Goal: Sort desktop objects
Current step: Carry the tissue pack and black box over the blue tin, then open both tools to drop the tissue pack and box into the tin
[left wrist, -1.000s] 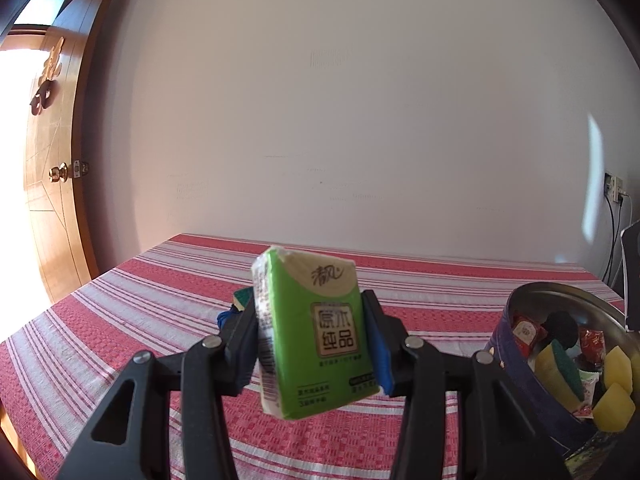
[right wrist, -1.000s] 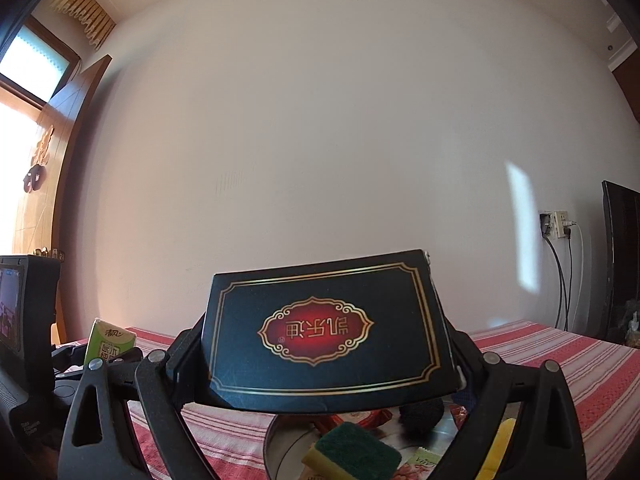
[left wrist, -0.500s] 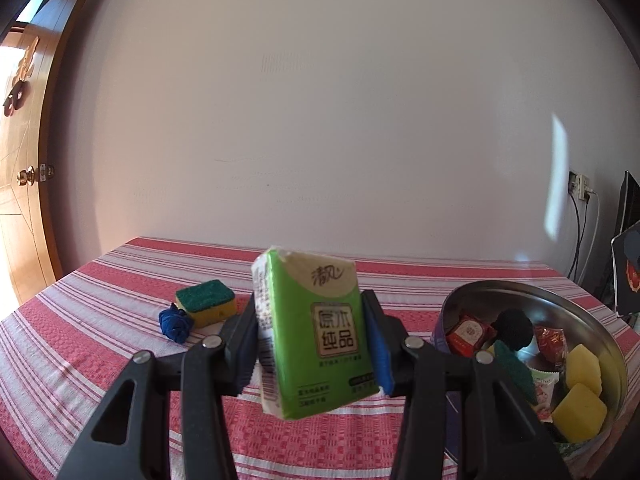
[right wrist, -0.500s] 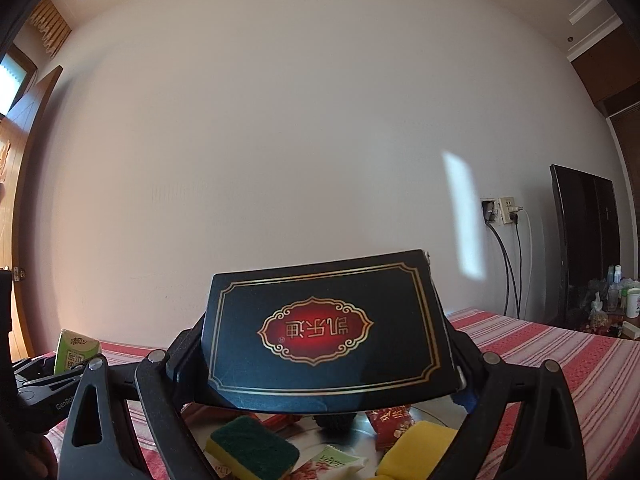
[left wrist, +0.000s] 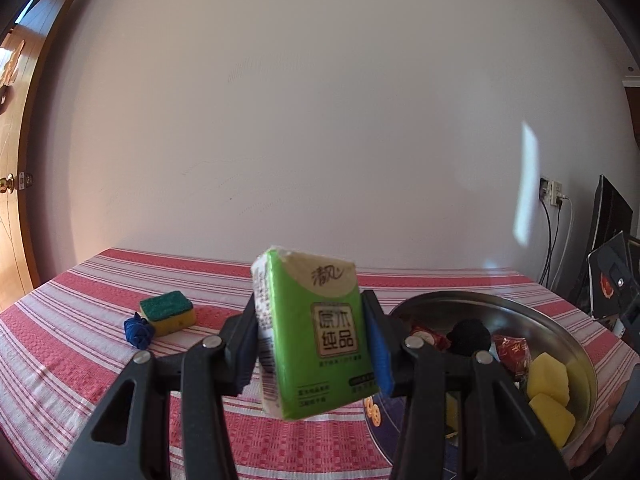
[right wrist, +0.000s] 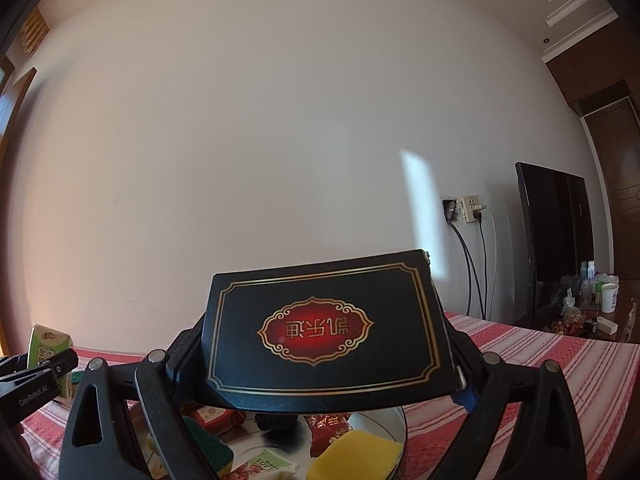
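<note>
Swung rightward since a second ago, bringing the steel bowl (left wrist: 576, 344) at the worktop's (left wrist: 80, 344) right edge into fuller view. Clamped in right gripper (right wrist: 328, 340) jaws: dark gift box (right wrist: 324, 332), above the bowl. Gripped in left gripper (left wrist: 312, 344) jaws, aloft: green tissue pack (left wrist: 316, 332). Near far-left corner: scouring sponge (left wrist: 168, 312).

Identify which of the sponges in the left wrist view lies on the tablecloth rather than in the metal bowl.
The green-topped sponge beside the blue cloth ball; it lies on the striped tablecloth, while the plain yellow ones sit in the bowl.
</note>
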